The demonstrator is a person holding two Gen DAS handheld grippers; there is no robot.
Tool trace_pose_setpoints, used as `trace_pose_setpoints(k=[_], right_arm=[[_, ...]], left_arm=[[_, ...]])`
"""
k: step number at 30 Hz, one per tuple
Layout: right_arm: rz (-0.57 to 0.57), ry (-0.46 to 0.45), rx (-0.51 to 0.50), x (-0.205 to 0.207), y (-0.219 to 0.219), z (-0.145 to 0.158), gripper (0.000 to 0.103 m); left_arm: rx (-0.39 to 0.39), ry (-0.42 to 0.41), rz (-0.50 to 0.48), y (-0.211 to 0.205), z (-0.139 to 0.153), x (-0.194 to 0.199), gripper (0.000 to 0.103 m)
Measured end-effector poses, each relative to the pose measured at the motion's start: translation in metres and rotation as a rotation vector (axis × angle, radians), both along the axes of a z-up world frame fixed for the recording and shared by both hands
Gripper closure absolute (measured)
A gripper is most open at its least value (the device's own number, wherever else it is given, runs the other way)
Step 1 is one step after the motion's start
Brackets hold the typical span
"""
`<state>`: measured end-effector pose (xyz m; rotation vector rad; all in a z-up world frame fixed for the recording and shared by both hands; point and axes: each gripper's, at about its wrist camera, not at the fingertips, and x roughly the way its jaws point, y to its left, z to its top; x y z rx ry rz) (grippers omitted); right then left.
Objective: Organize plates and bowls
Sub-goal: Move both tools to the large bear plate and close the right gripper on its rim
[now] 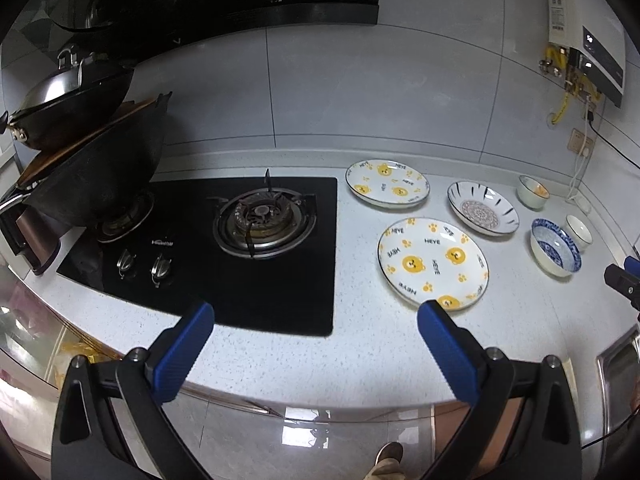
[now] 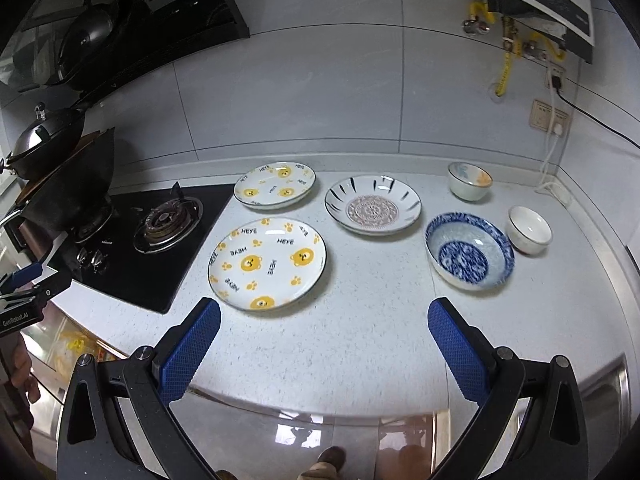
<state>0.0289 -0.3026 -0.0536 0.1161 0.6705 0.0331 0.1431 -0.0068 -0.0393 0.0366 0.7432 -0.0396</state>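
A pale speckled countertop (image 2: 360,340) carries everything. Sunk into it, ahead-left of the right tongs (image 2: 324,320), sits a black glass gas hob (image 2: 132,280). Straight ahead of those tongs' left finger lies a large bear-print plate (image 2: 267,263); beyond it lies a smaller bear-print plate (image 2: 274,185). Farther ahead, centred, rests a deep plate with a mandala centre (image 2: 373,209). Ahead of the right finger stands a blue-patterned bowl (image 2: 469,250), a plain white small bowl (image 2: 529,229) just right of it, and an orange-marked small bowl (image 2: 469,180) behind.
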Motion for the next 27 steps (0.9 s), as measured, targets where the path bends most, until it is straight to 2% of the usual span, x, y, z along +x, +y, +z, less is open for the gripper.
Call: trace_pose_setpoints(k=[5,10,16,27], right_arm=[[0.047,-0.022,0.025,0.044,-0.023,0.005,0.001],[0.099,0.003,0.038,0.086,-0.030,-0.003,0.001],[0.159,0.106,0.076,0.130,-0.027,-0.038,0.001],[0.128,0.318,0.148,0.185,-0.016,-0.111,0.001]], left_arm=[[0.020,-0.026,0.016,-0.025,0.013,0.040,0.000],[0.036,0.010,0.019,-0.051,0.003,0.082,0.000],[0.028,0.113,-0.038,-0.077,-0.031,0.122,0.000],[0.005,0.291,-0.168,-0.095,-0.111,0.202,0.001]])
